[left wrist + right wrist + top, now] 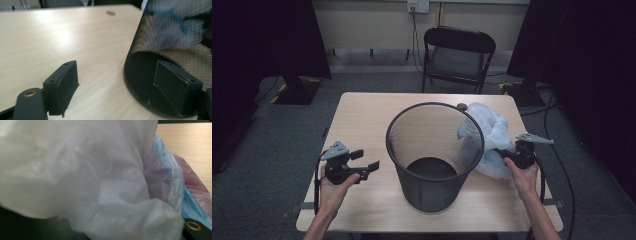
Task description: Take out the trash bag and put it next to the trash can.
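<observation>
High view shows a black round wire-mesh waste basket (pixel 434 155) standing upright in the middle of the light wooden tabletop (pixel 362 115). The left hand-held gripper (pixel 368 161) is just beside the basket on its left, with the jaws spread and nothing between them; in the left gripper view one jaw stands in front of the basket wall. The right hand-held gripper (pixel 501 152) is on the other side, with its jaws pressed together on a crumpled thin plastic bag, whitish with blue (pixel 489 137). The bag lies against the right side of the basket and touches its rim.
</observation>
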Available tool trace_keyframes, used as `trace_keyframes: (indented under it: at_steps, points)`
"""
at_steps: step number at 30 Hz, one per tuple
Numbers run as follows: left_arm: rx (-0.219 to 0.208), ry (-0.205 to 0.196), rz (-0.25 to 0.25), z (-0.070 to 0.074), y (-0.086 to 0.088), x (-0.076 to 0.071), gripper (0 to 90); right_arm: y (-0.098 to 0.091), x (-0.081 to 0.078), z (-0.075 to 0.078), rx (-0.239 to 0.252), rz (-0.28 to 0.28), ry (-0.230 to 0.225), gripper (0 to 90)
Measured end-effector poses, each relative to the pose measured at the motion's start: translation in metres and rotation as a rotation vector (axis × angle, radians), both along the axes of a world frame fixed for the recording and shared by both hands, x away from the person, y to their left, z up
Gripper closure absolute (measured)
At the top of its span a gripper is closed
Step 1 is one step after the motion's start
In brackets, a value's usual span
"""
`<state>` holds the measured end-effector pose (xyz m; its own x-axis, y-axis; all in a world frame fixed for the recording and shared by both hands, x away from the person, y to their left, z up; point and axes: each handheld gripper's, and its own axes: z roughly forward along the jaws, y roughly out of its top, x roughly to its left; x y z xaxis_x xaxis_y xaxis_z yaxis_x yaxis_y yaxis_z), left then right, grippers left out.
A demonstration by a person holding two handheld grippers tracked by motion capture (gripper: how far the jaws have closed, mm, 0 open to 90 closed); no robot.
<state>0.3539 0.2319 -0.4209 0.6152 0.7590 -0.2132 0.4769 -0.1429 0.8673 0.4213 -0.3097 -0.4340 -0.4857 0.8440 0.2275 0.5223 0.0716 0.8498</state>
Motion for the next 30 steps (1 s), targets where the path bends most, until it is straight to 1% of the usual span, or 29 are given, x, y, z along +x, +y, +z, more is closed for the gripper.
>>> trace_keyframes:
  at_steps: [1,2,4,5,6,7,8,9,12,15,17,18,20,22,23,26,27,29,30]
  points:
    - [0.029,0.031,-0.005,-0.008,-0.002,0.000,19.7,0.000,0.000,-0.001,-0.005,-0.003,0.004,84.0]
    - [0.048,0.049,-0.001,-0.012,-0.003,0.000,21.3,-0.001,0.001,-0.004,-0.014,-0.006,0.010,83.5]
    - [0.082,0.067,0.005,-0.022,-0.005,-0.001,22.1,-0.002,0.003,-0.009,-0.028,-0.010,0.021,82.6]
    - [0.089,0.084,0.003,-0.027,-0.006,-0.001,22.1,-0.002,0.004,-0.012,-0.037,-0.008,0.031,81.8]
    - [0.092,0.091,0.002,-0.030,-0.007,-0.002,22.1,-0.001,0.006,-0.015,-0.046,-0.012,0.041,80.9]
    - [0.104,0.100,0.004,-0.033,-0.008,-0.002,22.0,-0.001,0.008,-0.016,-0.048,-0.015,0.050,80.6]
    - [0.130,0.108,0.004,-0.035,-0.009,-0.003,21.7,-0.001,0.010,-0.019,-0.053,-0.018,0.058,80.2]
    - [0.143,0.110,0.003,-0.038,-0.010,-0.003,20.9,-0.001,0.011,-0.021,-0.060,-0.023,0.063,80.0]
    - [0.163,0.134,-0.004,-0.045,-0.011,-0.005,20.8,0.000,0.017,-0.027,-0.070,-0.030,0.070,79.5]
    - [0.211,0.153,-0.014,-0.052,-0.015,-0.005,20.8,0.001,0.022,-0.031,-0.075,-0.036,0.077,79.1]
    - [0.218,0.163,-0.018,-0.057,-0.018,-0.006,20.8,0.002,0.025,-0.032,-0.079,-0.037,0.077,79.1]
    - [0.231,0.167,-0.017,-0.059,-0.019,-0.006,20.8,0.003,0.027,-0.033,-0.081,-0.038,0.073,79.0]
    - [0.241,0.171,-0.008,-0.063,-0.021,-0.006,20.8,0.004,0.031,-0.034,-0.086,-0.043,0.072,78.7]
    - [0.255,0.184,-0.004,-0.067,-0.022,-0.005,20.8,0.006,0.037,-0.034,-0.081,-0.050,0.070,78.7]
    - [0.262,0.188,-0.002,-0.070,-0.023,-0.005,20.8,0.007,0.039,-0.034,-0.074,-0.057,0.077,78.7]
    - [0.263,0.177,-0.011,-0.071,-0.023,-0.004,20.0,0.010,0.048,-0.036,-0.057,-0.070,0.076,78.6]
    - [0.271,0.169,-0.008,-0.072,-0.023,-0.004,20.8,0.011,0.051,-0.036,-0.056,-0.073,0.074,78.6]
    - [0.302,0.144,0.008,-0.073,-0.023,-0.004,22.2,0.013,0.056,-0.036,-0.048,-0.079,0.081,78.2]
    - [0.303,0.134,0.009,-0.074,-0.024,-0.005,22.1,0.014,0.058,-0.036,-0.049,-0.083,0.082,77.6]
